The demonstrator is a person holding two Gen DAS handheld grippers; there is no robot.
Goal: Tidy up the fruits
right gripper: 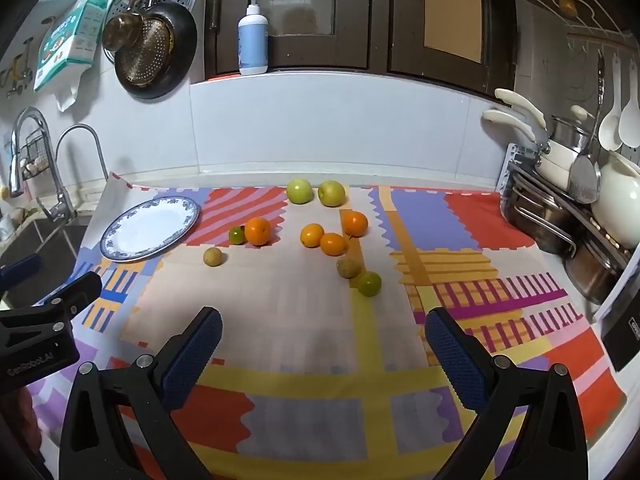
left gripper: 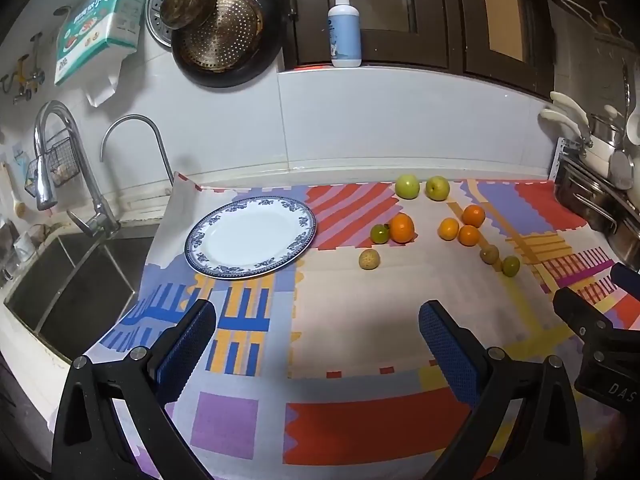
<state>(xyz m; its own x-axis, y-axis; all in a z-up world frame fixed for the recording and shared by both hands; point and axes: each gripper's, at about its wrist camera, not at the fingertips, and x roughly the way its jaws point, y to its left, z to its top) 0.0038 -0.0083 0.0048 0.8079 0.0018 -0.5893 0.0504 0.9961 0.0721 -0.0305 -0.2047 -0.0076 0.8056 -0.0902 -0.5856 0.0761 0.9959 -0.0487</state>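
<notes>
Resting bare, plate (left gripper: 298, 222), fruits (right gripper: 333, 243) beside it, both tongs (left gripper: 318, 320) (right gripper: 323, 326) gaping

Bare cloth (right gripper: 280, 312) lying open before fruit cluster (right gripper: 332, 244); pot rack (right gripper: 560, 216) crowding right of cluster, plate (right gripper: 116, 252) sitting left.

Left gripper (left gripper: 316, 320): your jaws stand wide apart with nothing between them, hovering above the cloth (left gripper: 360, 344) on its sink-side half.
Right gripper (right gripper: 322, 326): your jaws are spread just as wide, also empty, tilted down toward the cloth, beside your left gripper.
</notes>
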